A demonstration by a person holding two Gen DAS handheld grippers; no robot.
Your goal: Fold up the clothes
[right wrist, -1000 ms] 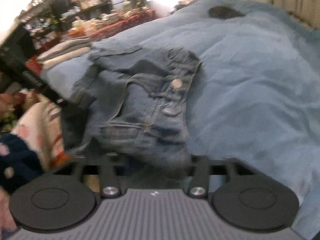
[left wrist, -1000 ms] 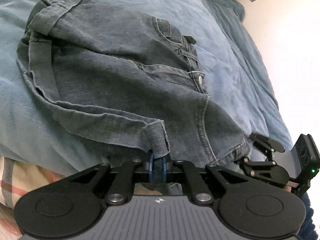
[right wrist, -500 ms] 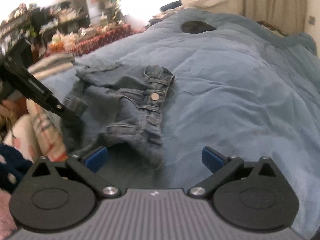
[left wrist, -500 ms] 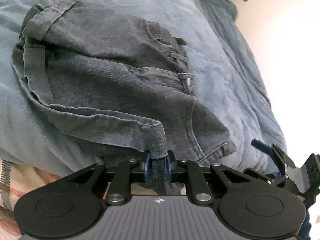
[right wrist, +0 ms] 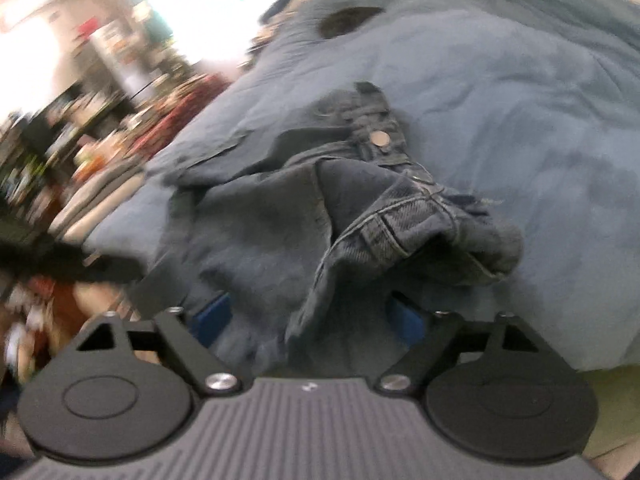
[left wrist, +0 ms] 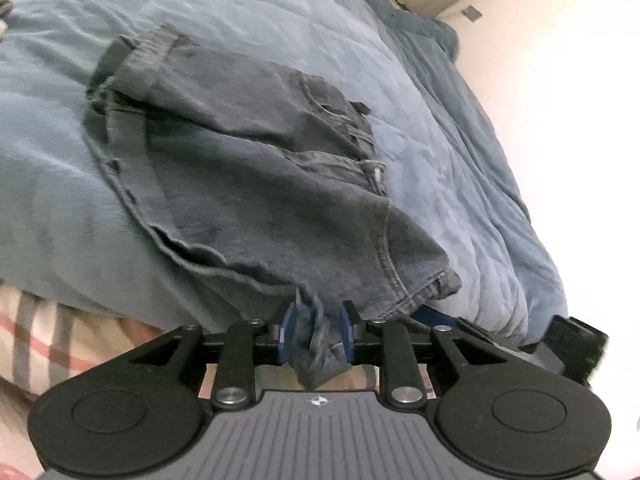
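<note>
One blue quilt (left wrist: 460, 168) spreads ahead of both sets of fingers; on it lies one pair of dark denim shorts (left wrist: 256, 184), partly folded, its near edge hanging off the bed edge toward the fingers; one metal button (right wrist: 380, 138) shows at the waistband, beyond the right fingers; the right gripper (right wrist: 306, 318) has two blue pads standing wide, having just been closing, denim bunched between them but not pressed; the left gripper (left wrist: 316, 330) has just been opening, its two pads narrow, a hem strip hanging loose between them
</note>
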